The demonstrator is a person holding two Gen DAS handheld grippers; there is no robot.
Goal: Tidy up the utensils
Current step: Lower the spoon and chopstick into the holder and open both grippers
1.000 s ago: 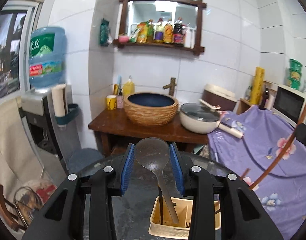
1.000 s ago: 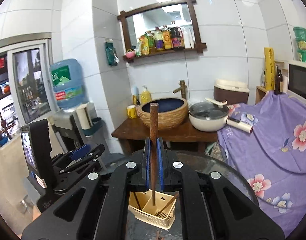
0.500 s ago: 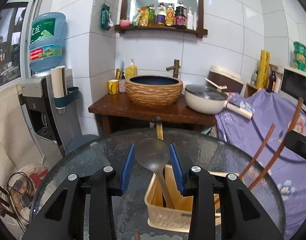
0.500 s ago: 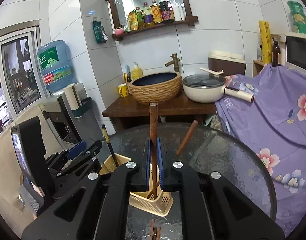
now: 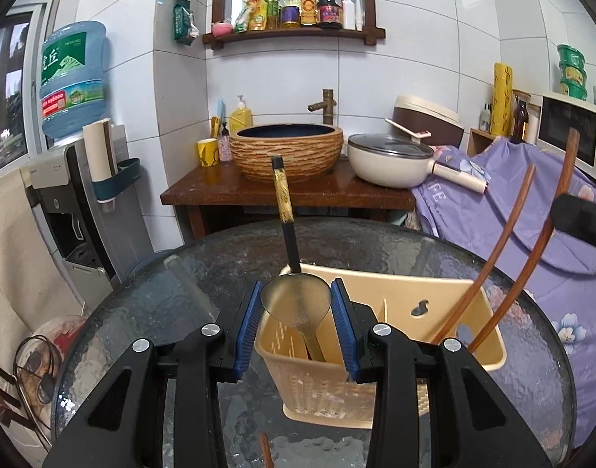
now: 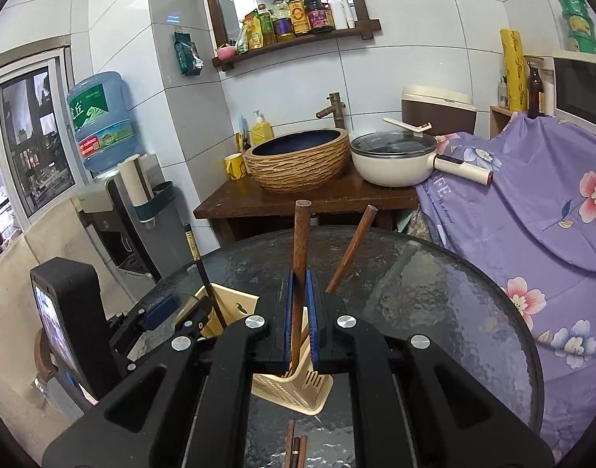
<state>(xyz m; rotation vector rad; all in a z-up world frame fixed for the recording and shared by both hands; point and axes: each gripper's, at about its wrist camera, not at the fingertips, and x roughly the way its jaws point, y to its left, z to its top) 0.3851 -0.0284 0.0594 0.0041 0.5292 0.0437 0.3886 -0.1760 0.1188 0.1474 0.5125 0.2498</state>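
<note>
Landmark: beige slotted utensil basket (image 5: 450, 312) standing on the round glass table (image 5: 173, 304). Left of the basket, off the table edge, a water dispenser (image 5: 64, 179) with a blue bottle stands against the tiled wall. Left gripper (image 5: 296, 312) sits at the basket's left end, directly over its left compartment; its blue pads (image 5: 247, 318) pinch the bowl of a metal spoon (image 5: 296, 306) from both sides, bowl up, handle running down into that compartment. Just behind the spoon bowl, a black chopstick with gold band (image 5: 284, 210) rises upright from the basket's rear left corner. Behind the basket, past the table, a wooden stand carries a woven-pattern basin (image 5: 286, 152) and a cream lidded pot (image 5: 391, 160). In the basket's right end, two brown wooden handles (image 5: 497, 253) lean out to the right; the taller one passes beside a black part of the other tool at the frame edge. In the right wrist view, the right gripper (image 6: 298, 319) hangs over the basket's near right end, pads pressed together on a brown wooden handle (image 6: 301, 241) that stands nearly upright, lower end inside the basket. A second brown handle (image 6: 352, 245) leans right, just beside it. In front of the basket, loose chopsticks (image 6: 296, 444) lie on the glass. Right of the table, a purple floral cloth (image 6: 532, 202) drapes over furniture.
</note>
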